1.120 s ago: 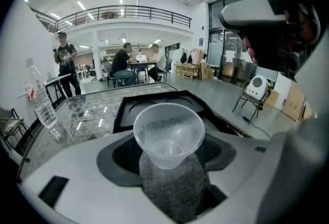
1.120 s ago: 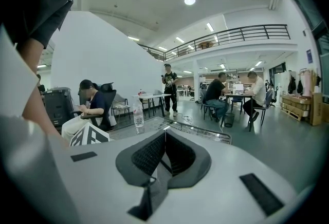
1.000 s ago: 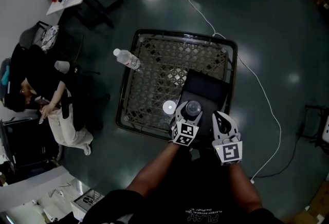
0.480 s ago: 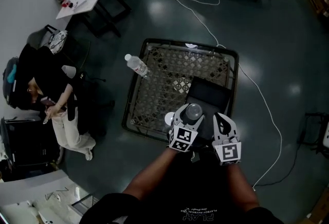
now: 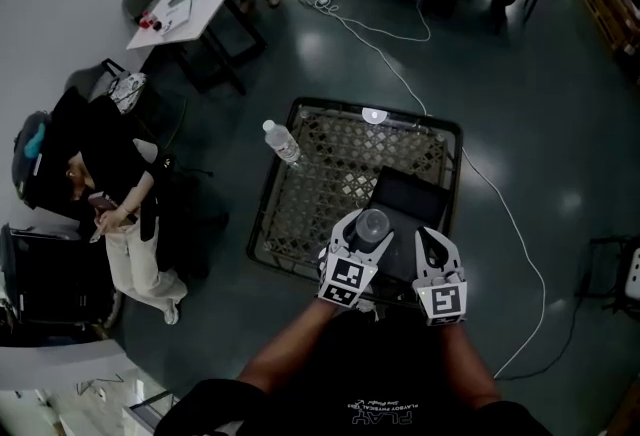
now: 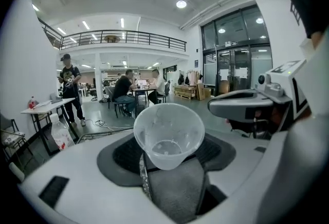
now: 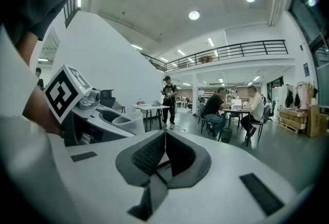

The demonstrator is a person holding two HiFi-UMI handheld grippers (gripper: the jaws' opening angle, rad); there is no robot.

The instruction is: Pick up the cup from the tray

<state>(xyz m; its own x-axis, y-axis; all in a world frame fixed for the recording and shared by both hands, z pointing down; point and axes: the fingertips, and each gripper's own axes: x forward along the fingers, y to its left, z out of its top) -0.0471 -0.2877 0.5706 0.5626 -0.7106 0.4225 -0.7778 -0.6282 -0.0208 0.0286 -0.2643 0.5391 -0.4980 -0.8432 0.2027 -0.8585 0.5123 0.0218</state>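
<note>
Cup, one clear plastic tumbler [image 6: 168,135], sits clamped by its lower wall in the left gripper [image 5: 366,236], above the near left corner of the single flat black tray [image 5: 412,196]. The pick-up step looks nearly finished. Next comes a steady lift with light pressure, since the thin wall could buckle. The right gripper [image 7: 165,152] is closed on nothing. The black lattice-topped cart [image 5: 320,179] also carries one clear water bottle [image 5: 282,142] at its left edge and one white disc [image 5: 375,115] at its far edge.

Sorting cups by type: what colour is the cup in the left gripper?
Clear, slightly frosted plastic cup; the left gripper view shows it best.
</note>
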